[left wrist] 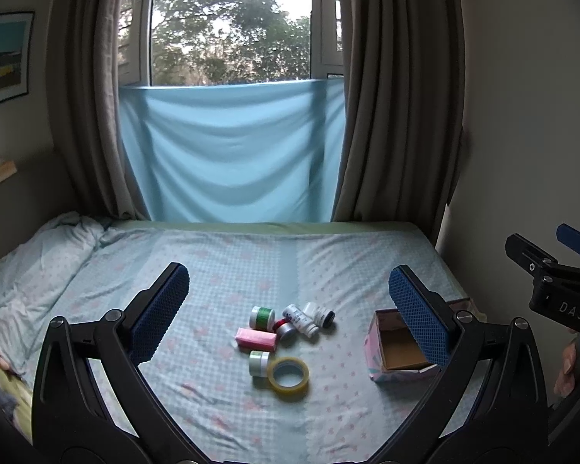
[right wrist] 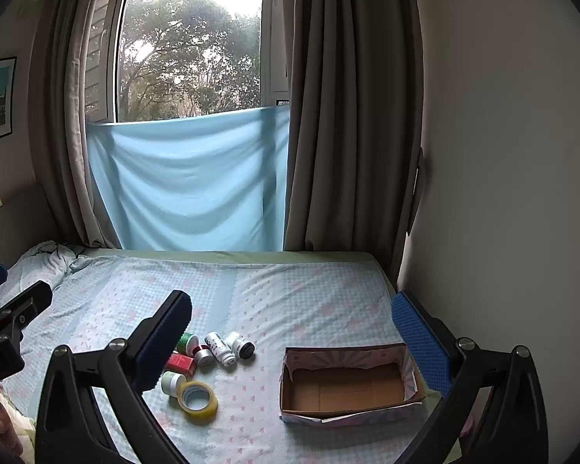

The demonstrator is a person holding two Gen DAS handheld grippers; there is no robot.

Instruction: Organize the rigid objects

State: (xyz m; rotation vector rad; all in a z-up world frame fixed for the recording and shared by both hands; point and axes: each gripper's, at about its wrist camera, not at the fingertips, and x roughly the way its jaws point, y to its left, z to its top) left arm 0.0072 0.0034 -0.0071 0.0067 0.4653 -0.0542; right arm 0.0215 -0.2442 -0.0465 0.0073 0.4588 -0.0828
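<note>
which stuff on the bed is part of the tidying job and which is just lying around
Part of the job:
- yellow tape roll
- pink box
- green-labelled jar
- pale green jar
- two white bottles
- small silver-capped item
- open cardboard box, empty

Just lying about:
- crumpled blanket
- blue cloth over the window
- curtains
- framed picture

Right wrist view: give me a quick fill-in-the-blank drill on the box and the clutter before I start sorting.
1. The cardboard box on the bed holds ____.
2. The yellow tape roll lies ____ on the sheet.
3. Both the left hand-held gripper and the right hand-held gripper have jaws that are ____.

Missing words: nothing; flat; open
</note>
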